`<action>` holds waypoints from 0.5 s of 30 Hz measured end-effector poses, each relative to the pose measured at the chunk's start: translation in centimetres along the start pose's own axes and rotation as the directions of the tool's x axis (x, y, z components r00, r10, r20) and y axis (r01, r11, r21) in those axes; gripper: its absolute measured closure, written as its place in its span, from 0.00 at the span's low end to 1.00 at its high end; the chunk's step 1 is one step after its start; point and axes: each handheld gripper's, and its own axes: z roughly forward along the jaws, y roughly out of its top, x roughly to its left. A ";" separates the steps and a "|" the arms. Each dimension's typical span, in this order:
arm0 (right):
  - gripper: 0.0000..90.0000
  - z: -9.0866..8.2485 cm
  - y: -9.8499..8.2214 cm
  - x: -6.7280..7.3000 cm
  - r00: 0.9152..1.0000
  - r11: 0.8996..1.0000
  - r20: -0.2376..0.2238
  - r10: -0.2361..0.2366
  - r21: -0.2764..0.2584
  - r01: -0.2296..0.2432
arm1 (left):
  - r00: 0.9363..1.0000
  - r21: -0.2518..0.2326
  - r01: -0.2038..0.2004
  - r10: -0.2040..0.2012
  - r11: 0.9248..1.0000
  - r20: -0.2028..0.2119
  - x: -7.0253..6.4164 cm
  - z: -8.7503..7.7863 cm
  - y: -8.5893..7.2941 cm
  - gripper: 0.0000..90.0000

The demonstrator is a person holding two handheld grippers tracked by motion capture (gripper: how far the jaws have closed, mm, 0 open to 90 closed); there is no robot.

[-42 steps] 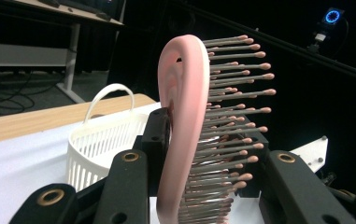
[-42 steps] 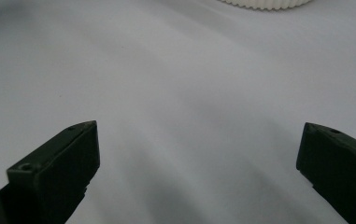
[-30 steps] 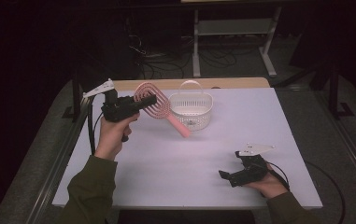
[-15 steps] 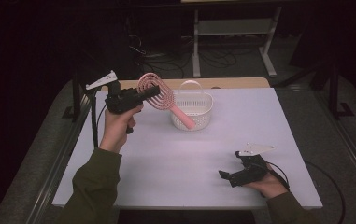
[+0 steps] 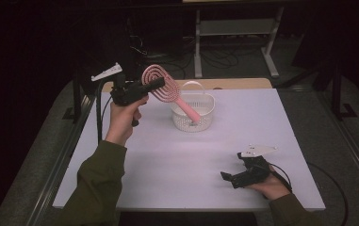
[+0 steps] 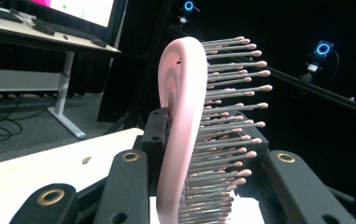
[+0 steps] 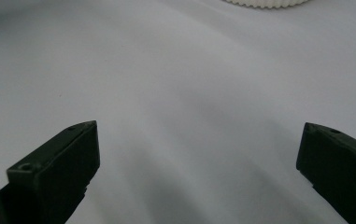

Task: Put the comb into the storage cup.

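Gripping the brush point(image 5: 160, 87) by its round head, the left gripper point(image 5: 154, 84) holds it in the air, handle slanting down over the basket point(image 5: 192, 114) just right. The right gripper point(image 5: 227, 177), jaws apart and empty, rests well away.

The high view looks forward and down from above the person's side onto the whole white worktop point(image 5: 186, 160), far enough back to take in the floor around it. The left gripper view rides on the raised left hand-held gripper point(image 5: 154, 84), very near the pink brush point(image 6: 180, 140), and faces level across the room. The right gripper view sits low, close to the worktop, and shares the white basket point(image 7: 267, 2) with the high view.
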 end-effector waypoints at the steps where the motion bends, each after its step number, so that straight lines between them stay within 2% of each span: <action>1: 0.00 0.0 0.0 0.0 1.000 1.000 0.000 0.000 0.001 0.000 | 1.000 -0.003 0.001 -0.001 1.000 0.000 0.0 0.1 0.0 0.72; 10: 0.00 0.0 0.0 0.0 1.000 1.000 0.001 -0.003 0.006 0.003 | 1.000 -0.022 0.019 -0.020 1.000 -0.022 1.0 1.1 0.3 0.72; 15: 0.00 0.0 0.0 0.0 1.000 1.000 0.002 -0.002 0.005 0.002 | 0.999 -0.022 0.015 -0.016 1.000 -0.039 1.5 1.8 0.3 0.72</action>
